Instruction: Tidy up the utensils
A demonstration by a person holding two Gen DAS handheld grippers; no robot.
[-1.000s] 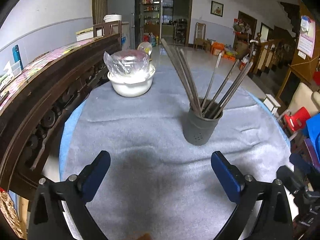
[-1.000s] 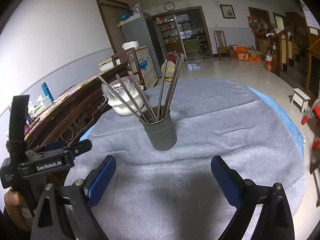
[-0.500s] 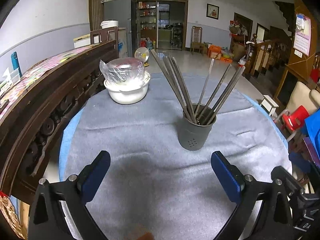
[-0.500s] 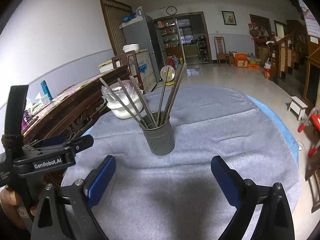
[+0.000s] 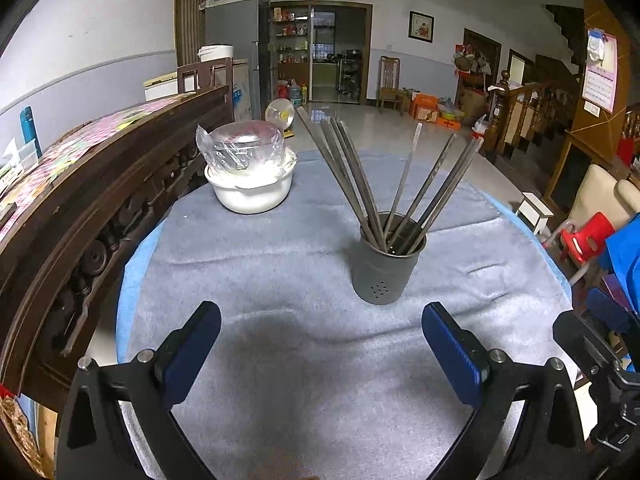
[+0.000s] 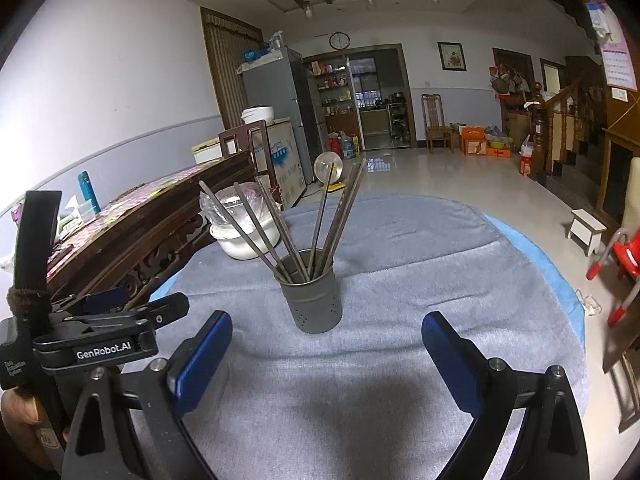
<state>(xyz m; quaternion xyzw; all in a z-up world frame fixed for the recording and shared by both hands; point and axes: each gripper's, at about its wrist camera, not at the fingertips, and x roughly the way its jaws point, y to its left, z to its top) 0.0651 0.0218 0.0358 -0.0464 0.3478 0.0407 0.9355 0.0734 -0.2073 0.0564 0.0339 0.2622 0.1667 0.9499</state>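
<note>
A dark grey perforated holder [image 5: 387, 270] [image 6: 312, 300] stands upright on the grey cloth of the round table [image 5: 280, 352]. Several metal chopsticks [image 5: 352, 176] [image 6: 320, 216] fan out of it. My left gripper [image 5: 320, 344] hangs open over bare cloth, short of the holder and a little to its left, with nothing between its blue pads [image 5: 188, 356]. My right gripper [image 6: 326, 354] is also open and empty, with the holder just beyond its fingertips. The left gripper's body [image 6: 104, 340] shows at the left of the right wrist view.
A white bowl [image 5: 252, 188] with a plastic-wrapped dish on top sits at the table's back left. A dark carved wooden bench back [image 5: 80, 208] runs along the left edge. A red chair [image 5: 584, 236] and a white stool [image 5: 534, 212] stand off the right side.
Both grippers have pulled back and risen a little, so the holder sits farther off in each view. Both stay open. The holder and chopsticks have not moved.
</note>
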